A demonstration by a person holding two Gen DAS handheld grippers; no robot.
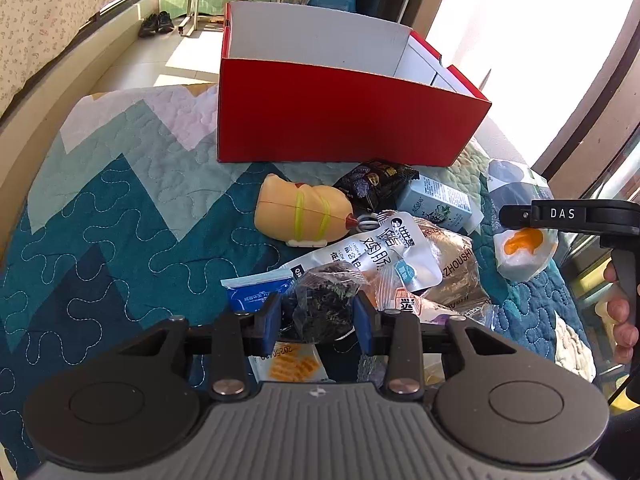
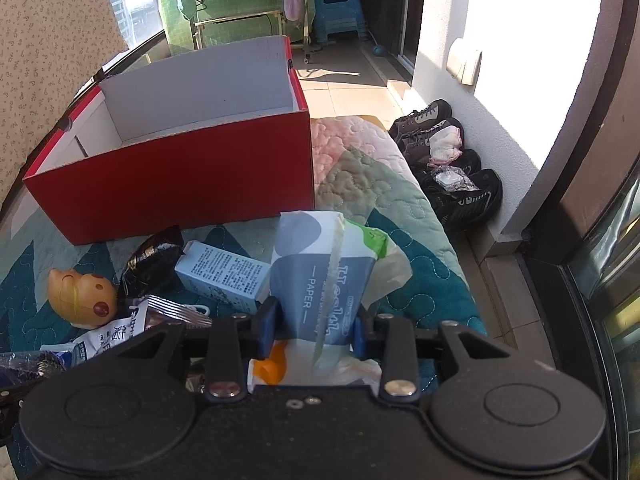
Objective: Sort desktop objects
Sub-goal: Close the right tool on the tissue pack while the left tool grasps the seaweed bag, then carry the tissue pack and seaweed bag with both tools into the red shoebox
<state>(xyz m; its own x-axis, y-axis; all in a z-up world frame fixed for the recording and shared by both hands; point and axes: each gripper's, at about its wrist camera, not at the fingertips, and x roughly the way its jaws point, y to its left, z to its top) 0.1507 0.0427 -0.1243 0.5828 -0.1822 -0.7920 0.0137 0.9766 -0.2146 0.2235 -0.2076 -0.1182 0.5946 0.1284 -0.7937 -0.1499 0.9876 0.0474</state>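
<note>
The left gripper (image 1: 316, 316) is clamped on a dark crinkly packet (image 1: 322, 304), the right gripper (image 2: 314, 330) on a tissue pack (image 2: 316, 272) — its length pointing up-frame. In both views the red box (image 1: 340, 120) stands open straight beyond, in the upper centre — nearer neither hand, by my judgement.

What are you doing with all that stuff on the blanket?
A person is tidying snacks and things into the red box, which looks empty so far. The left tongs are squeezing a crinkly dark snack packet from the pile. The right tongs are pinching a blue and white tissue pack. A yellow duck toy and a small blue carton wait on the quilt.
</note>
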